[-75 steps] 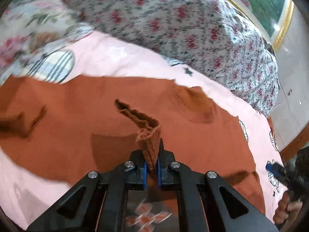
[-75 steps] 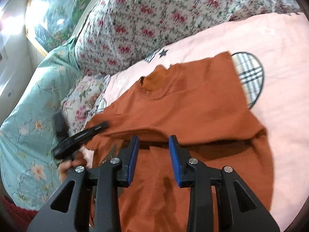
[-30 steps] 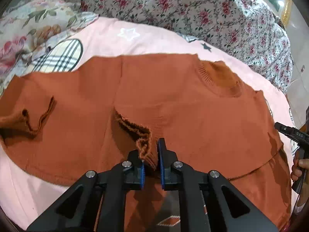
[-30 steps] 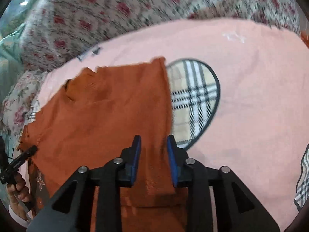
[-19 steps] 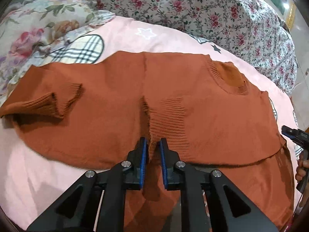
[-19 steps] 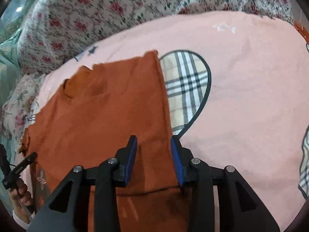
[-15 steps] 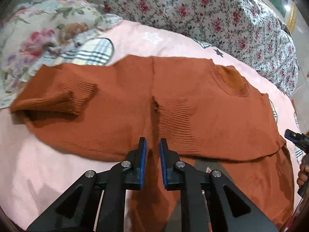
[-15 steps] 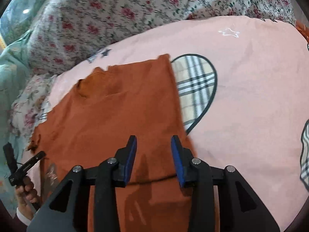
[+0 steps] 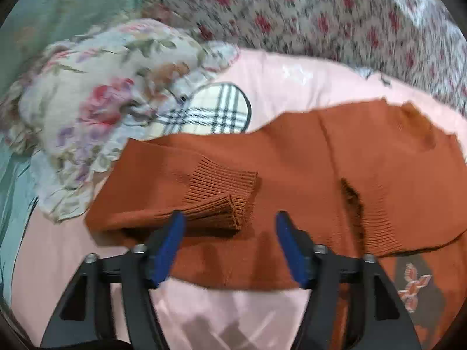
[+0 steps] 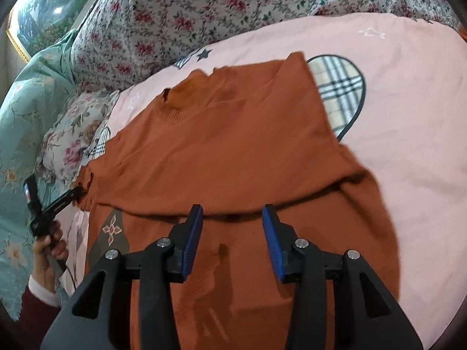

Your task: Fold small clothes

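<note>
On the pink bedspread lies the rust-orange sweater, sleeves folded in over its body; at far left sits a floral pillow, beside a plaid patch printed on the spread; the left tongs hover over a ribbed cuff, jaws wide apart after just opening, gripping nothing; farther right, the right tongs hang above the sweater's folded edge, blue pads parted and also opening, nothing clamped between; a flowered quilt lies behind.
</note>
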### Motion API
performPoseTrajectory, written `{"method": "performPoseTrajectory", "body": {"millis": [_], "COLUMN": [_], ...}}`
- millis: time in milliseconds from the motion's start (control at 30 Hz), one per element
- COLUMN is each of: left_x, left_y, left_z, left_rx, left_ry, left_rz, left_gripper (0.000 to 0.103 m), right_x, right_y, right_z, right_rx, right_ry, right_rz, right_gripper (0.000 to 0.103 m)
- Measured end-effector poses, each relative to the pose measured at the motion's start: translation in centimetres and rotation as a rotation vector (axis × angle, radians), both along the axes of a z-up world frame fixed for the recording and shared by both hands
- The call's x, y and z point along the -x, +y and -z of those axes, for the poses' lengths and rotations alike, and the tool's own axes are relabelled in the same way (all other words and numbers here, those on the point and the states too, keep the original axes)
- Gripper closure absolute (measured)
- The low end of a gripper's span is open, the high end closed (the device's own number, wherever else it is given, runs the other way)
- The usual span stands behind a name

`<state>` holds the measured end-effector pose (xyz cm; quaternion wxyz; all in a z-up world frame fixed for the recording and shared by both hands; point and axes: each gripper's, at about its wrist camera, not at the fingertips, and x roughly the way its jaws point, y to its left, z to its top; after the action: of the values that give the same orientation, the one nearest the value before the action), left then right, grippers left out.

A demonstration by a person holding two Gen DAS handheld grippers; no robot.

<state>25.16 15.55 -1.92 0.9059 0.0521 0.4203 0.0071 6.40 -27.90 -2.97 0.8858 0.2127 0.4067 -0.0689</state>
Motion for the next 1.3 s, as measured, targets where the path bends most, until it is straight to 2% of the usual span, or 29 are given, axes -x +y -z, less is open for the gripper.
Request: {"method": "performPoseTrajectory", "body": {"millis": [100,167,233,267,300,333,467,567,733,867,967,1133,1200,1300], "left_x": [-1.8,-2.6,-2.8,-2.8,-2.7,-2.5,-0.8,1.0,2.9,3.0,2.6,1.9,1.6,2.4], "left_y": [0.4,1.5,2.1,2.7,3.0,3.5,4.0,2.4,-4.8,-12.6,-19.6,-27.1,-28.6,-28.6], "left_z": [2.0,2.2,1.8,1.5,1.4,1.1,-0.5,-2.6,-5.8,-6.7,-5.8,-2.0,-0.4,0.7], "left_rx": [-0.028,0.005,0.021,0.045,0.068,0.091,0.180,0.277,0.389,0.478,0.476,0.428,0.403,0.396], "left_ry": [0.045,0.038,0.031,0.034,0.035,0.036,0.006,-0.032,-0.086,-0.071,-0.036,0.052,0.095,0.127], "left_rz": [-0.025,-0.052,-0.072,-0.078,-0.080,-0.090,-0.109,-0.083,0.061,0.221,0.316,0.409,0.424,0.432], "left_gripper": [0.032,0.045,0.076,0.082,0.092,0.095,0.096,0.096,0.096,0.096,0.096,0.094,0.090,0.076], "right_x": [-0.3,-0.4,-0.5,-0.5,-0.4,-0.4,-0.3,0.0,0.8,1.9,2.5,3.6,3.8,3.8], "right_y": [1.0,1.5,2.0,2.1,2.3,2.4,2.7,3.0,3.1,2.1,1.1,-0.2,-0.7,-1.1], "right_z": [0.2,0.2,0.1,0.1,0.0,0.0,0.1,0.2,0.2,-0.1,-0.3,-0.5,-0.6,-0.6], "right_rx": [-0.011,-0.009,-0.013,-0.017,-0.022,-0.027,-0.043,-0.050,-0.056,-0.059,-0.064,-0.064,-0.065,-0.070], "right_ry": [0.011,0.013,0.010,0.006,0.002,-0.001,-0.007,-0.009,-0.015,-0.030,-0.034,-0.041,-0.044,-0.048], "right_rz": [-0.021,-0.032,-0.043,-0.048,-0.052,-0.052,-0.056,-0.063,-0.059,-0.020,0.007,0.044,0.056,0.068], "right_gripper": [0.059,0.060,0.060,0.060,0.060,0.060,0.060,0.060,0.060,0.060,0.059,0.059,0.059,0.059]}}
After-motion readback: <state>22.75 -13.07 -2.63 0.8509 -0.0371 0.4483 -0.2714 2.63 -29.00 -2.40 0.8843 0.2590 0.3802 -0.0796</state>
